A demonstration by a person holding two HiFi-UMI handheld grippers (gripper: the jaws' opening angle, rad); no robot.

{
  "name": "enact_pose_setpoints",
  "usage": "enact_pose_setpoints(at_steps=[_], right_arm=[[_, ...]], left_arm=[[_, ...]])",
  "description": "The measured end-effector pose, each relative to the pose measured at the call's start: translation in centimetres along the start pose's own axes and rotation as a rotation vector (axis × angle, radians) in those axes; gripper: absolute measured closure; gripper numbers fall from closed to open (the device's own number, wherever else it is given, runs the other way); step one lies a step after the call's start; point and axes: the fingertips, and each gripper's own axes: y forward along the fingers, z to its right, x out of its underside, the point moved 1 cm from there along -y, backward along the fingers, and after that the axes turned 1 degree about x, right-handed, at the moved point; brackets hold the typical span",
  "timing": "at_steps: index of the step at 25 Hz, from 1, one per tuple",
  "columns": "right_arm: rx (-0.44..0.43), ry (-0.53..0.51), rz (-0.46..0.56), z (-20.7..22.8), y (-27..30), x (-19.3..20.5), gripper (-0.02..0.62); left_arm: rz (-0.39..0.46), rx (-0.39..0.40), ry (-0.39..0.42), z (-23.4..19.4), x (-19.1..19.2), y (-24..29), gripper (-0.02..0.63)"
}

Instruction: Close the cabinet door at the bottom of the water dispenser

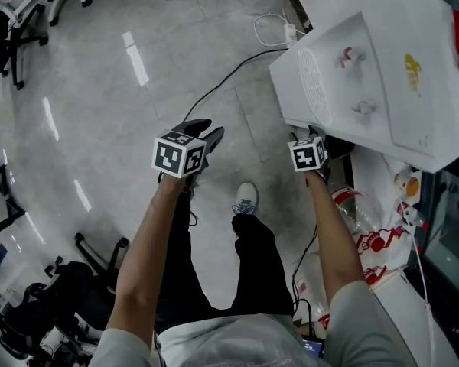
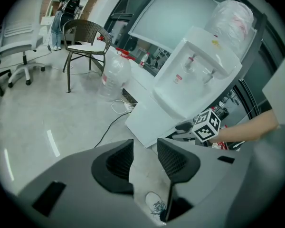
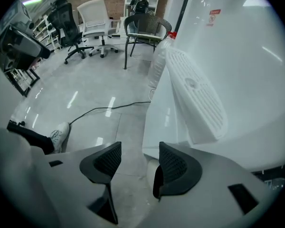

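Note:
The white water dispenser (image 1: 367,75) stands at the upper right of the head view, with two taps above a drip grille (image 3: 199,94). Its bottom cabinet door (image 2: 147,122) is a plain white panel that stands swung out from the body over the floor. In the right gripper view the door (image 3: 164,122) fills the space just beyond the jaws. My right gripper (image 1: 310,140) hangs steeply down close in front of the dispenser's base, open and empty. My left gripper (image 1: 203,128) is further left over the floor, also open with nothing between its fingers.
A black cable (image 1: 222,82) runs across the grey tiled floor towards a white socket strip (image 1: 289,30). The person's shoe (image 1: 245,198) stands below the grippers. Red-and-white bags (image 1: 375,239) lie to the right. Office chairs (image 3: 92,25) and a wicker chair (image 2: 85,44) stand further off.

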Motion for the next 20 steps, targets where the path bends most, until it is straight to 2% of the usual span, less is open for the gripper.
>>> enact_pose_setpoints(at_steps=[5,8,11,14,15,16,20], right_arm=[[-0.074,0.019,0.100,-1.7,-5.6,-2.8,0.330],[-0.165,-0.001,0.171,-3.2,-11.9,-5.7,0.350],[-0.249,-0.058,0.265,-4.5,-19.4,-9.0,0.405],[-0.267,-0.092,0.366,-4.4,-26.8,-12.4,0.480],[-0.263,-0.109,0.405,-4.2,-29.5,-13.7,0.538],[-0.261,-0.129,0.444,-4.1,-32.2,-15.0,0.562],[-0.257,-0.161,0.582,-3.5,-42.5,-18.7,0.567]], left_arm=[[0.055,-0.041,0.017,2.6,-3.4,-4.7,0.433],[0.126,-0.065,0.032,5.1,-6.1,-9.6,0.434],[0.190,-0.125,0.056,7.6,-8.0,-15.3,0.453],[0.247,-0.196,0.090,10.2,-9.8,-20.8,0.486],[0.266,-0.212,0.112,11.1,-10.6,-22.4,0.506],[0.283,-0.228,0.143,12.0,-11.6,-24.0,0.526],[0.313,-0.268,0.313,16.3,-16.1,-29.3,0.566]])
